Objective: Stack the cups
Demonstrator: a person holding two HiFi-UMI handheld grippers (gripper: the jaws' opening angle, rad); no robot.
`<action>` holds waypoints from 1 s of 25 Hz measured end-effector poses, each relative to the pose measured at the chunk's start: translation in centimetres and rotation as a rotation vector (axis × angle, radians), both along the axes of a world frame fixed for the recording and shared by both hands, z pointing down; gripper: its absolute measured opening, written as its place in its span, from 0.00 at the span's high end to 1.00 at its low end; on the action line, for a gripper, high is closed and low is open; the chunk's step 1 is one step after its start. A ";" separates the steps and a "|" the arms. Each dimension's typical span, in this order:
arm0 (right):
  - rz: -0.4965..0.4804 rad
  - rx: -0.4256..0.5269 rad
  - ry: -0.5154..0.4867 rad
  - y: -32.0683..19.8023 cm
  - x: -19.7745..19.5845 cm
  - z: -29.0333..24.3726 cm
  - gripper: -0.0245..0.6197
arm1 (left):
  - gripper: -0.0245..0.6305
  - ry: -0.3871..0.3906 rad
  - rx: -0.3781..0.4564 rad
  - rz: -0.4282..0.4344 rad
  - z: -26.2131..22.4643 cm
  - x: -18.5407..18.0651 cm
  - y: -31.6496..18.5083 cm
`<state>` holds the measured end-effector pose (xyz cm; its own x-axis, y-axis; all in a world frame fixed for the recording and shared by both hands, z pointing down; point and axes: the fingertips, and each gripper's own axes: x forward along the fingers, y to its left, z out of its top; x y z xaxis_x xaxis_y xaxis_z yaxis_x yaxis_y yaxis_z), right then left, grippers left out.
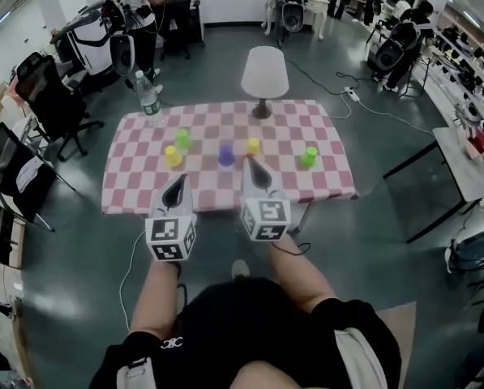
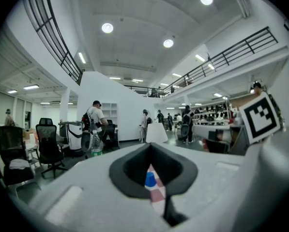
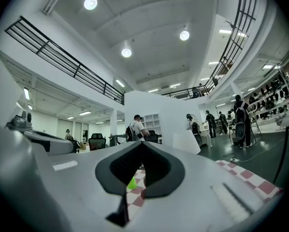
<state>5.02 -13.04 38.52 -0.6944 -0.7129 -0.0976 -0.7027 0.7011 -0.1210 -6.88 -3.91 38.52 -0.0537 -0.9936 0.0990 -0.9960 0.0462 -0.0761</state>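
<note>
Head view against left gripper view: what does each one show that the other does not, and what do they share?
Only the head view: the green cup at the right, the yellow cup at the left. Only the left gripper view: ceiling lights, a balcony railing. Both: the blue cup, checked tablecloth, water bottle, white lamp.

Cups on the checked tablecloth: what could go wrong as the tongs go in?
The left tongs and right tongs are both shut; pushed in like this they could knock the purple plastic cup over. The left yellow plastic cup and the green plastic cup behind it stand close, so gripping one may nudge the other.
</note>
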 end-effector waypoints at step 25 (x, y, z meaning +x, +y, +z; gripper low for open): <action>0.040 -0.038 0.058 -11.0 -6.3 1.6 0.96 | 0.96 0.041 -0.034 0.064 1.0 -6.4 -12.2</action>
